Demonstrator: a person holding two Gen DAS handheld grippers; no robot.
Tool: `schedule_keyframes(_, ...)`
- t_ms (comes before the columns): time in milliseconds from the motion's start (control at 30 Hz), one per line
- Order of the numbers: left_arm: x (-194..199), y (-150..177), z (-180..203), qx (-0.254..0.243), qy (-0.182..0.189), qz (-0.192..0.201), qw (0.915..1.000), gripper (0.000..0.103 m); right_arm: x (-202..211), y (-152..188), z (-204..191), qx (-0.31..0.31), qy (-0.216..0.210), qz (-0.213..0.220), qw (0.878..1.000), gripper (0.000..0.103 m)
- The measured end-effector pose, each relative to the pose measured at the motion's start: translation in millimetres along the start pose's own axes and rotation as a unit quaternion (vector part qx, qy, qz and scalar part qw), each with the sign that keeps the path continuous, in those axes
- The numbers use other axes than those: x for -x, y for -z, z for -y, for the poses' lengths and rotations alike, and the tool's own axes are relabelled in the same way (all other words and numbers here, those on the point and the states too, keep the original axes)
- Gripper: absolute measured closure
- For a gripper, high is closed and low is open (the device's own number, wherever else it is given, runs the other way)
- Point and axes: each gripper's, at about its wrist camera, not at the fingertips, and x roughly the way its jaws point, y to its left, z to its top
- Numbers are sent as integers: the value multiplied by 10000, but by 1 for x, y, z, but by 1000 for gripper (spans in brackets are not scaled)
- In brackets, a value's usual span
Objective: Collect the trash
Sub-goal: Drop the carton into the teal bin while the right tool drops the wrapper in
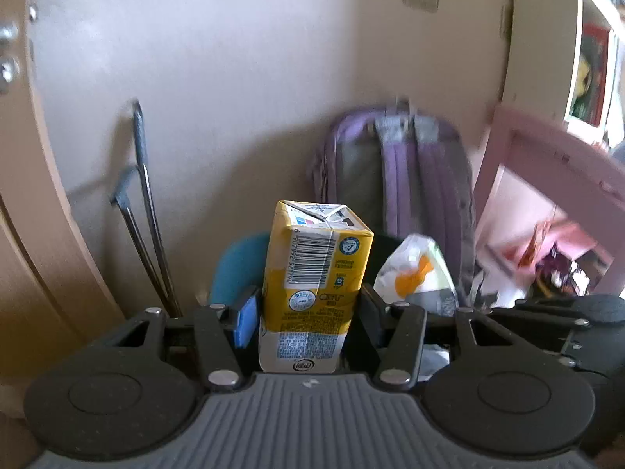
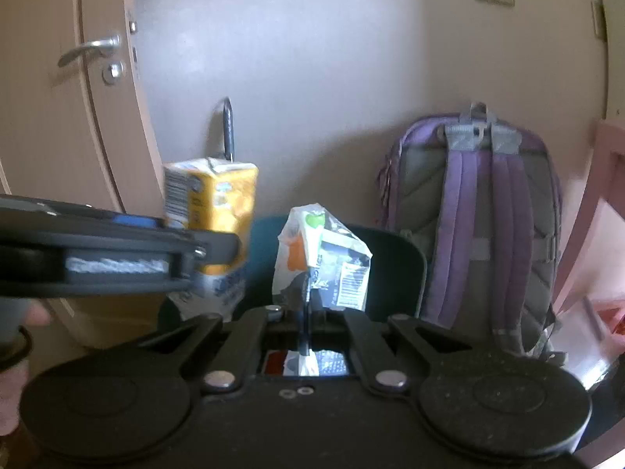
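My left gripper (image 1: 308, 308) is clamped on a yellow drink carton (image 1: 312, 289), held upright between its fingers. My right gripper (image 2: 306, 312) is pinched tight on a crumpled plastic wrapper (image 2: 320, 262) that sticks up ahead of it. Just beyond both sits a teal bin (image 2: 394, 273), with a purple backpack (image 2: 484, 226) against the wall to its right.

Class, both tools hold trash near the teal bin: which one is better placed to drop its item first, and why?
Probably the right tool: its crumpled wrapper sits directly before the teal bin. The left tool grips the yellow carton off to one side.
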Motion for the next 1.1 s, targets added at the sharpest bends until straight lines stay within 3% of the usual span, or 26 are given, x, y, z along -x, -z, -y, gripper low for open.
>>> schedule_keyframes(267,-52,12,8,-9,-99,-594,9982,50,-23,16,8,59,-88,-302,9995,102)
schedule_keyframes(533,-87,19,3,45,-244,-1194,9925,49,-38,21,9,89,9,-610,9981,88)
schedule_keyframes(867,-76,16,6,-10,-245,-1095,9937,46,-29,24,14,-9,-22,-730,9973,79)
schedule_keyframes(1100,-40,16,8,-35,-228,-890,9958,42,2,21,4,28,-100,-537,9985,70)
